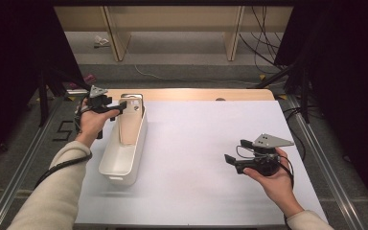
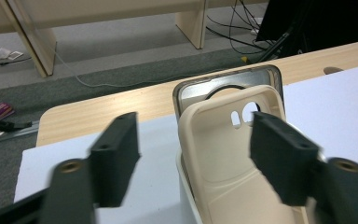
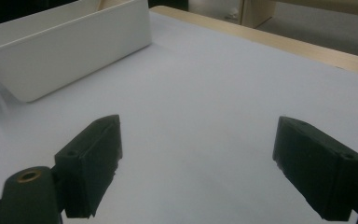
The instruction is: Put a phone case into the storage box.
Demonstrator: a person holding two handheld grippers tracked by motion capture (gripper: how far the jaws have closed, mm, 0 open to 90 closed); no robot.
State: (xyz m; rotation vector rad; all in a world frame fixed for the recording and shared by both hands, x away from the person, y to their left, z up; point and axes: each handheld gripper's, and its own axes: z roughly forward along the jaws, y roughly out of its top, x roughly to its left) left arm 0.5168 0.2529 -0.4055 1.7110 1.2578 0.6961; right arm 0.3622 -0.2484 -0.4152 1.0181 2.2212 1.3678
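Observation:
A long white bin [image 1: 122, 160] stands on the left of the white table sheet [image 1: 196, 139]. A beige phone case [image 1: 130, 127] leans inside it, with a silvery dark-rimmed case [image 1: 133, 98] behind it at the far end. My left gripper [image 1: 120, 109] is open beside the bin's far end. In the left gripper view the open left gripper [image 2: 196, 156] frames the beige case [image 2: 223, 158] without touching it, and the silvery case [image 2: 214, 86] rises behind. My right gripper [image 1: 236, 151] is open and empty over the sheet at the right. In the right gripper view the right gripper [image 3: 200, 158] faces the bin [image 3: 70, 51].
The wooden table edge [image 1: 196, 94] shows beyond the sheet. Behind it lie grey floor, wooden furniture legs [image 1: 233, 40] and cables [image 1: 261, 43]. Metal rails [image 1: 24, 158] run along both sides of the table. Bare sheet lies between bin and right gripper.

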